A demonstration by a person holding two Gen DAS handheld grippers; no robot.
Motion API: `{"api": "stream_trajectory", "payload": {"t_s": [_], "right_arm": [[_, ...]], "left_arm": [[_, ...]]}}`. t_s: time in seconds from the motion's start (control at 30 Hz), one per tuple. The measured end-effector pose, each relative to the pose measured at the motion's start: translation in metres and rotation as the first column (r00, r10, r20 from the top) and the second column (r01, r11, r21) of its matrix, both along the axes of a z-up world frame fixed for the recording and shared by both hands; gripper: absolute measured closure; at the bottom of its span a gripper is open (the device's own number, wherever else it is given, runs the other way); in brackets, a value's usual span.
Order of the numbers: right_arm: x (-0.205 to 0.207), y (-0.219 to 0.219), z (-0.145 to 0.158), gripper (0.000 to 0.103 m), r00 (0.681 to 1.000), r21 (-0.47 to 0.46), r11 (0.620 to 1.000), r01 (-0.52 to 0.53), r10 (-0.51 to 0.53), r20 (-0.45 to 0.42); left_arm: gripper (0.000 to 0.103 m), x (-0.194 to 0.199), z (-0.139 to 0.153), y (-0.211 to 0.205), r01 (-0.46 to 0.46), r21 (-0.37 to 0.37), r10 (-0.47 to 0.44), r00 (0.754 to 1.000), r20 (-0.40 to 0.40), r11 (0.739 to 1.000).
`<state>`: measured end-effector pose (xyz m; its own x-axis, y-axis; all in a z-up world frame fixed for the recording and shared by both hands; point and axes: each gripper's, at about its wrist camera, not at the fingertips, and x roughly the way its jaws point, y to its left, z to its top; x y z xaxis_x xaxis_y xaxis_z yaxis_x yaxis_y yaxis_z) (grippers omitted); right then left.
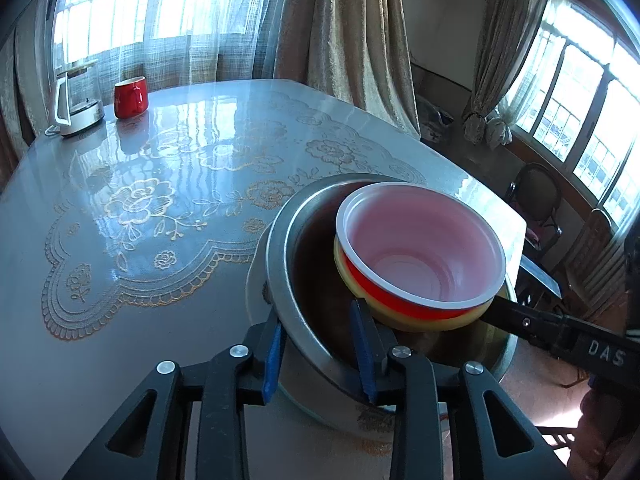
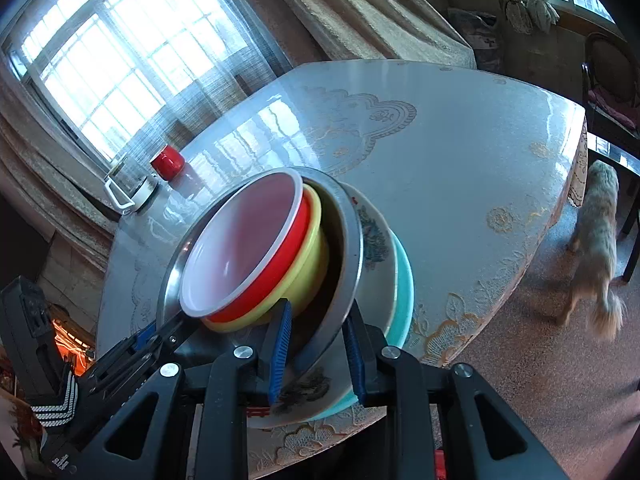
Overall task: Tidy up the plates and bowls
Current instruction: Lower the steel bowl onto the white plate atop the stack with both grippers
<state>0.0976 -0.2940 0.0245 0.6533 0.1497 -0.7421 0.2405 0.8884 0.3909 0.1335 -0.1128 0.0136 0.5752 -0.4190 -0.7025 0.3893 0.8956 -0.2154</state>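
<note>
Fingers (image 1: 362, 344) astride one metal bowl (image 1: 280, 248)

I can't see the yellow bowl (image 1: 400, 320) beyond a rim sliver under the red bowl (image 1: 420, 240). Teal plate (image 2: 404, 280): edge only. Dog (image 2: 596, 256) blurred. The desk's (image 1: 160, 280) near edge sits behind the left tool (image 1: 320, 360).

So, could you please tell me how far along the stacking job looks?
Done: the red bowl sits in the yellow bowl, inside the steel bowl, on the plates. In hand: the left gripper and right gripper straddle the steel rim. Left: releasing the stack.
</note>
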Motion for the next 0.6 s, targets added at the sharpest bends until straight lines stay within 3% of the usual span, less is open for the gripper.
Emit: {"api": "stream_trajectory", "payload": {"t_s": [0.17,0.33,0.6], "right_arm": [[0.000,0.000,-0.003,0.085,1.000,-0.002,1.000,-0.001,0.001,0.004],[-0.002,0.001,-0.003,0.085,1.000,-0.003,1.000,-0.009,0.009,0.006],[-0.012,-0.003,0.001,0.079,0.999,-0.004,1.000,0.020,-0.020,0.025]], "left_arm": [[0.071,-0.007,0.004,0.002,-0.014,0.029,0.013,1.000,0.025,0.999],[0.076,-0.007,0.006,0.006,-0.031,0.025,0.031,0.999,0.010,0.999],[0.072,-0.012,0.010,0.008,-0.043,0.029,0.042,0.999,0.032,0.999]]}}
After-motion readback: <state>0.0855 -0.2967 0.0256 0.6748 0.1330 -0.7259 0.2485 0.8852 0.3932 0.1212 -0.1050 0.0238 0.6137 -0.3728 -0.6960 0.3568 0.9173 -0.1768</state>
